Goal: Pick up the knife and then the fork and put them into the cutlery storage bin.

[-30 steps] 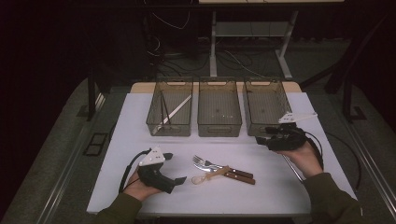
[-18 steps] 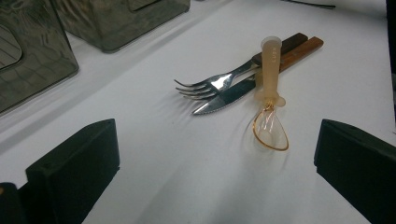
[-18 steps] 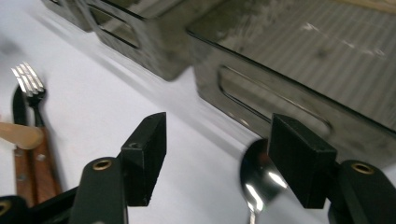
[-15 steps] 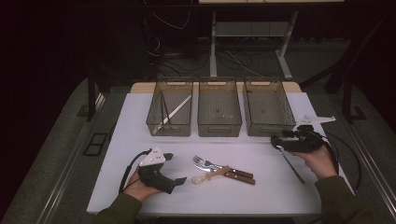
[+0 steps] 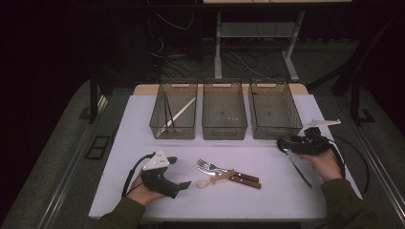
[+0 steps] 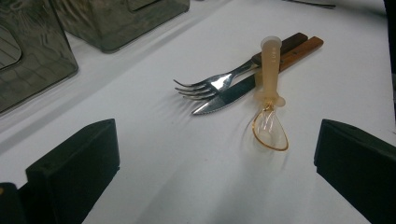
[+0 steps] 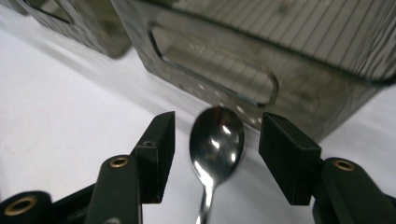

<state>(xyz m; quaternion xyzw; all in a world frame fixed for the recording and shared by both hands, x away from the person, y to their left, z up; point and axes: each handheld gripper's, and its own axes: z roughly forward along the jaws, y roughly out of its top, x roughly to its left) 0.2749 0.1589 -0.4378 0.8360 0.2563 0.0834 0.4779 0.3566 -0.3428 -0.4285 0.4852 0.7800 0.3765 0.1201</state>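
Note:
A metal spoon [image 5: 297, 166] lies at the right of the white table [image 5: 143, 133], its bowl toward the right bin [image 5: 274, 112]. My right gripper [image 5: 282, 144] sits low over that bowl. In the right gripper view the spoon bowl [image 7: 217, 144] stands between the jaws of the right gripper [image 7: 219, 120], with a gap on each side. These jaws have just been closing. My left gripper [image 5: 177, 171] rests at the front left, and in its own view the left gripper [image 6: 215, 172] is wide open and holds nothing. Ahead of it lie a fork [image 6: 210, 86], a knife [image 6: 229, 95] and an amber plastic spoon [image 6: 270, 116].
Three smoky clear bins stand in a row at the back. The left bin [image 5: 157, 125] holds a long metal utensil, and the middle bin [image 5: 224, 128] is beside it. The fork [image 5: 205, 165], knife [image 5: 244, 179] and plastic spoon [image 5: 210, 182] lie mid-table. Cables trail from both grippers.
My right gripper has moved right and down, from in front of the right bin to the spoon's bowl. The left hand and the cutlery pile have not moved.

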